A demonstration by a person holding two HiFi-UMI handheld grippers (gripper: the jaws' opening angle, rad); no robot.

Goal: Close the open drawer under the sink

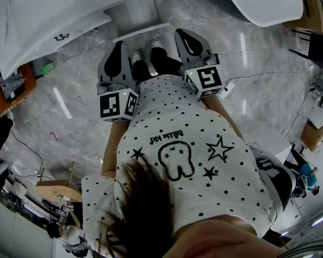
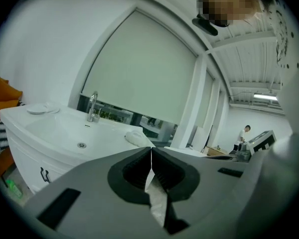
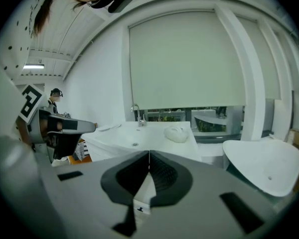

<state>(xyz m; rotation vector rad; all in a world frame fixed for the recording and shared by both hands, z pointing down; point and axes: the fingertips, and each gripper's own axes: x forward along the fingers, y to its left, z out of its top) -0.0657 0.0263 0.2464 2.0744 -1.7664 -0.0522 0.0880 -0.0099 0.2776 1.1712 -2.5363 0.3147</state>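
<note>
A white sink [image 1: 48,7] with a chrome faucet [image 2: 92,106] fills the upper left of the head view. Its cabinet front carries a black handle [image 1: 61,36], which the left gripper view shows as handle [image 2: 44,174]. A white box-shaped part [image 1: 137,16] juts out beside the cabinet toward my feet; I cannot tell whether it is the drawer. My left gripper [image 1: 118,44] and right gripper [image 1: 182,32] are held at waist height, short of the sink. Both point toward it. Each has its jaws shut with nothing between them.
A white cloth [image 3: 177,132] lies on the sink's rim. A second white basin [image 3: 264,166] stands to the right. An orange item [image 2: 2,96] sits left of the sink. The floor is grey marble with a cable [image 1: 258,75]. Another person [image 2: 245,133] stands far off.
</note>
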